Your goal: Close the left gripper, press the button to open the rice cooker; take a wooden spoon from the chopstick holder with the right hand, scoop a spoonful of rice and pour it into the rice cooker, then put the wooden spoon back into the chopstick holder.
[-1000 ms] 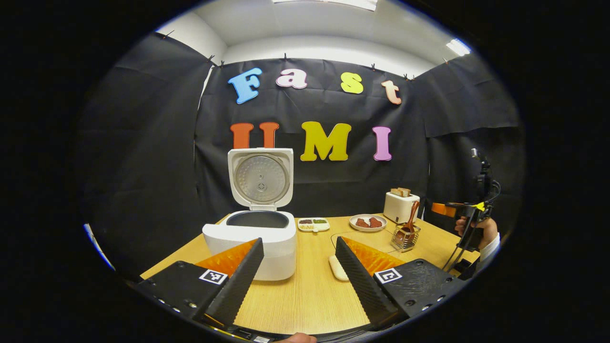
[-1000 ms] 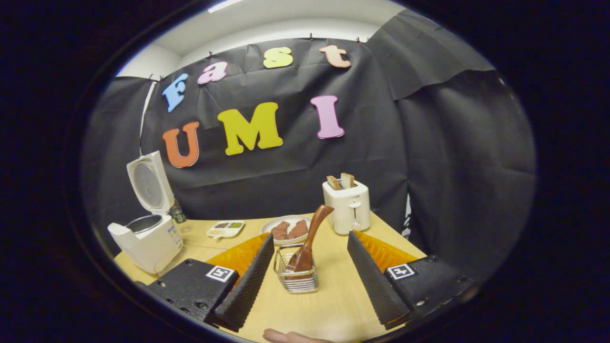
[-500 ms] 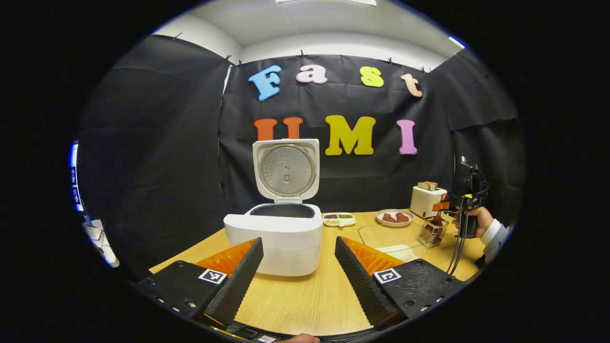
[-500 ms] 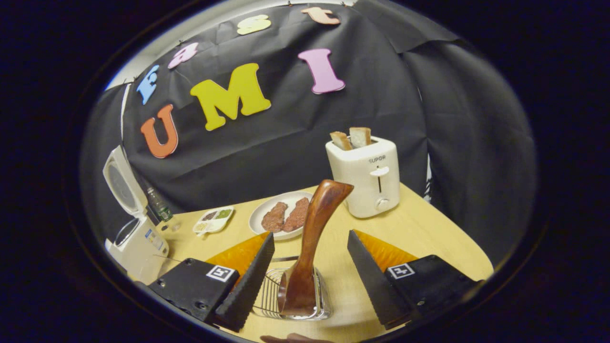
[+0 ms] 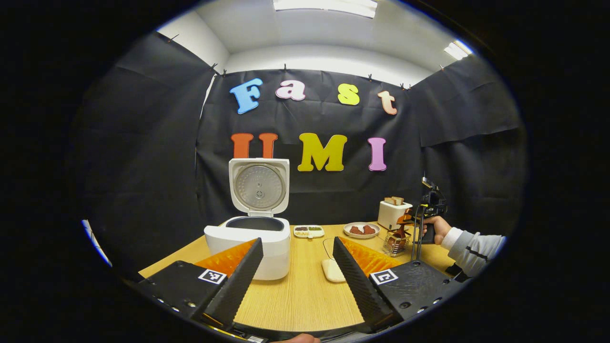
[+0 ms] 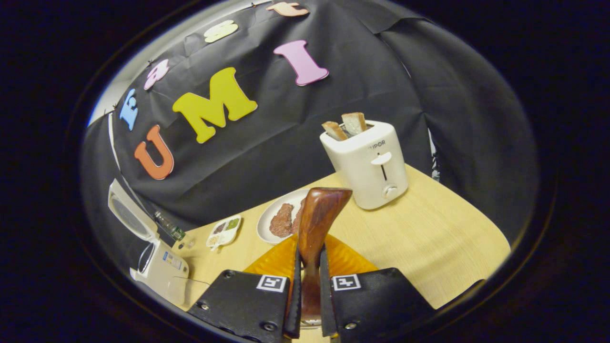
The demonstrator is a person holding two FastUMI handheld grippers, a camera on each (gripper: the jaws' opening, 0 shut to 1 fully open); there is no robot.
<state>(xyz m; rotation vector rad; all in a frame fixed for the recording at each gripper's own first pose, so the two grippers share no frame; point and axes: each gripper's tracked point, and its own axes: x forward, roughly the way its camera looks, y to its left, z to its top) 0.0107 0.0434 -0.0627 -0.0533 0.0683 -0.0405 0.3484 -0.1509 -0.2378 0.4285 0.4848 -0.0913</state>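
Observation:
The white rice cooker point(image 5: 248, 240) stands on the wooden table point(image 5: 305, 290) with its lid point(image 5: 259, 185) raised and the dark pot showing. My left gripper point(image 5: 298, 240) hangs open just right of the cooker's front, holding nothing. In the right gripper view, my right gripper point(image 6: 310, 252) is shut on the handle of the dark wooden spoon point(image 6: 321, 207), which stands upright. In the left gripper view that gripper point(image 5: 411, 218) sits over the wire chopstick holder point(image 5: 394, 242) at the far right, with a hand point(image 5: 434, 227) holding it.
A white toaster point(image 6: 369, 162) with two slices stands behind the spoon. A plate of meat point(image 6: 280, 223), a small divided dish point(image 6: 223, 227) and a bottle point(image 6: 169, 226) line the back. A pale oblong object point(image 5: 330, 269) lies by my left gripper's right finger.
My right gripper has come down over the holder and shut on the spoon handle, which stood free between open fingers before. My left gripper stayed open and its view swung.

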